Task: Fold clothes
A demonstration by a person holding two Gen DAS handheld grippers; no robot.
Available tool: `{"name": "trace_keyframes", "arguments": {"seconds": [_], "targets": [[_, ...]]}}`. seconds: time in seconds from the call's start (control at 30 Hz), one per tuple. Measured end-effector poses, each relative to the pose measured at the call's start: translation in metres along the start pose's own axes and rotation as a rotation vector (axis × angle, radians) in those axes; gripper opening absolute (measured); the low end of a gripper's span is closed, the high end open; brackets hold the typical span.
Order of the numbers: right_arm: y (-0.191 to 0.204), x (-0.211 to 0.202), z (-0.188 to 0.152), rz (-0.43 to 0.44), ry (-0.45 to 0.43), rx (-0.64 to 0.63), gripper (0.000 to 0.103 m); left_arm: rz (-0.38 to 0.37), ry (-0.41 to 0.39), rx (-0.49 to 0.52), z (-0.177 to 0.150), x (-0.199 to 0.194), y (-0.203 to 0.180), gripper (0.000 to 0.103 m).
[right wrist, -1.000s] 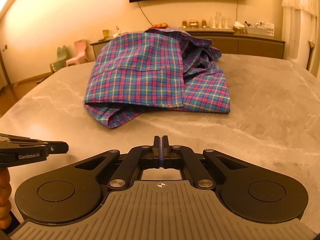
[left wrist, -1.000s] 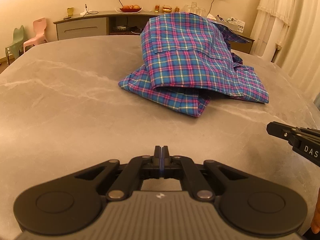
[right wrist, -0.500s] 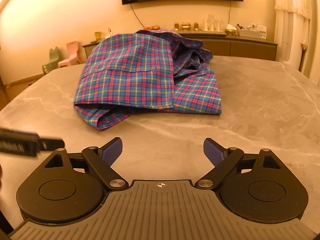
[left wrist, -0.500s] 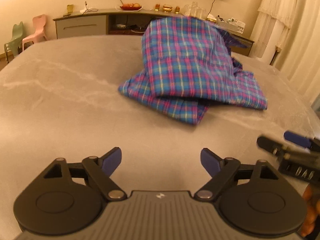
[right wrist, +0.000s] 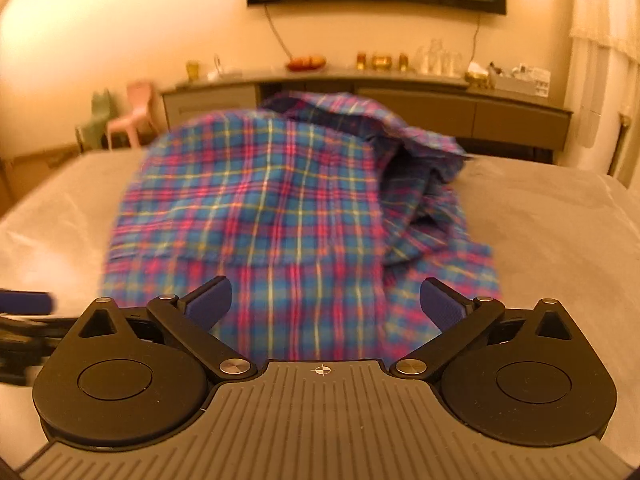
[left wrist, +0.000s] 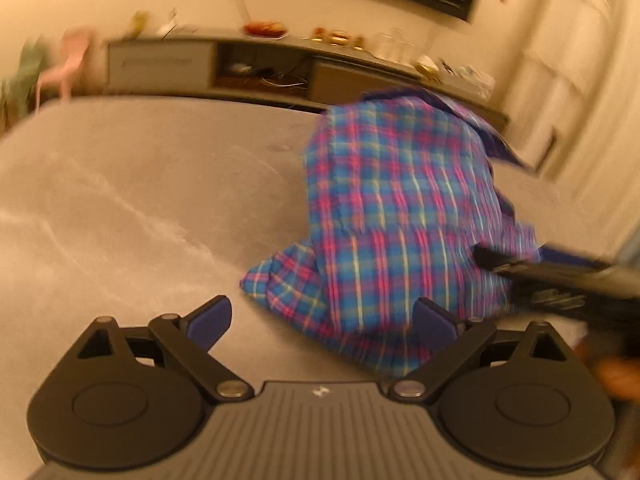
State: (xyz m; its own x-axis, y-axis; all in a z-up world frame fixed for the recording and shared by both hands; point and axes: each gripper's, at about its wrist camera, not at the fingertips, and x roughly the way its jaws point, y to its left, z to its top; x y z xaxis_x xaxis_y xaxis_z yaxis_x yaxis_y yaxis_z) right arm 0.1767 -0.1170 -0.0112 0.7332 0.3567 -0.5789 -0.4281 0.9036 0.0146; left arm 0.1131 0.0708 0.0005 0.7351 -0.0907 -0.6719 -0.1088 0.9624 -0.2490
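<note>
A blue, pink and yellow plaid shirt [left wrist: 400, 208] lies crumpled and partly folded on the grey marble table [left wrist: 120, 200]. My left gripper [left wrist: 323, 318] hovers at the shirt's near left edge; its jaws are opening wide and the pads press on nothing. The right gripper's fingers [left wrist: 560, 280] cross the shirt's right side, blurred. In the right wrist view the shirt [right wrist: 260, 200] fills the middle of the table [right wrist: 540, 220]. My right gripper [right wrist: 326, 300] is just in front of the shirt's near edge, jaws opening, with no cloth pinched. The left gripper's fingertip [right wrist: 24, 302] shows at the left edge.
A long sideboard [right wrist: 400, 96] with a fruit plate, glasses and small items runs along the far wall. Small pink [right wrist: 136, 116] and green chairs stand at the far left. Curtains [left wrist: 580, 80] hang at the right. Bare table surface lies left of the shirt.
Both grippers went from shut to wide open and moved closer to the shirt, which now looms larger. The right gripper now reaches across the shirt's right side in the left wrist view.
</note>
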Motion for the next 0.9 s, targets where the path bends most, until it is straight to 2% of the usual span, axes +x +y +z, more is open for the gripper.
{"name": "trace_keyframes", "arguments": {"seconds": [0.03, 0.07, 0.1, 0.13, 0.17, 0.23, 0.33, 0.4, 0.43, 0.53, 0.57, 0.63, 0.7, 0.77, 0.9], "targets": [[0.002, 0.013, 0.005, 0.006, 0.017, -0.01, 0.094, -0.007, -0.009, -0.016, 0.004, -0.001, 0.003, 0.1], [0.003, 0.025, 0.009, 0.034, 0.042, -0.017, 0.073, -0.009, -0.019, -0.021, 0.007, -0.003, 0.005, 0.1], [0.003, 0.034, 0.013, 0.084, 0.07, -0.013, 0.032, -0.011, -0.029, -0.026, 0.01, -0.005, 0.007, 0.1], [0.002, 0.038, 0.017, 0.137, 0.09, 0.0, 0.007, -0.012, -0.04, -0.035, 0.012, -0.008, 0.01, 0.1], [0.003, 0.035, 0.021, 0.168, 0.089, 0.007, 0.0, -0.013, -0.049, -0.049, 0.013, -0.012, 0.014, 0.1], [0.007, 0.002, 0.027, 0.237, -0.003, -0.006, 0.0, -0.012, -0.068, -0.083, 0.015, -0.021, 0.021, 0.1], [0.019, -0.087, 0.017, 0.444, -0.165, -0.078, 0.0, -0.024, -0.122, -0.132, 0.017, -0.041, 0.031, 0.1], [0.026, -0.117, -0.007, 0.476, -0.113, -0.146, 0.0, -0.031, -0.148, -0.149, 0.016, -0.05, 0.032, 0.102], [0.026, -0.116, -0.023, 0.458, -0.053, -0.174, 0.0, -0.037, -0.148, -0.152, 0.014, -0.051, 0.032, 0.103], [0.021, -0.103, -0.063, 0.328, 0.106, -0.287, 0.0, -0.07, -0.097, -0.132, 0.008, -0.041, 0.024, 0.103], [0.018, -0.103, -0.066, 0.298, 0.11, -0.306, 0.002, -0.082, -0.07, -0.115, 0.006, -0.035, 0.019, 0.103], [0.011, -0.11, -0.059, 0.27, 0.063, -0.295, 0.027, -0.084, -0.03, -0.074, 0.0, -0.023, 0.009, 0.103], [0.0, -0.123, -0.04, 0.258, -0.052, -0.237, 0.097, -0.042, -0.029, -0.03, -0.005, -0.014, 0.0, 0.103], [-0.008, -0.13, -0.021, 0.22, -0.155, -0.193, 0.098, -0.004, -0.031, 0.007, -0.008, -0.005, -0.006, 0.103], [-0.017, -0.113, 0.027, 0.133, -0.218, -0.167, 0.098, 0.061, -0.05, 0.025, -0.011, 0.018, -0.015, 0.097]]}}
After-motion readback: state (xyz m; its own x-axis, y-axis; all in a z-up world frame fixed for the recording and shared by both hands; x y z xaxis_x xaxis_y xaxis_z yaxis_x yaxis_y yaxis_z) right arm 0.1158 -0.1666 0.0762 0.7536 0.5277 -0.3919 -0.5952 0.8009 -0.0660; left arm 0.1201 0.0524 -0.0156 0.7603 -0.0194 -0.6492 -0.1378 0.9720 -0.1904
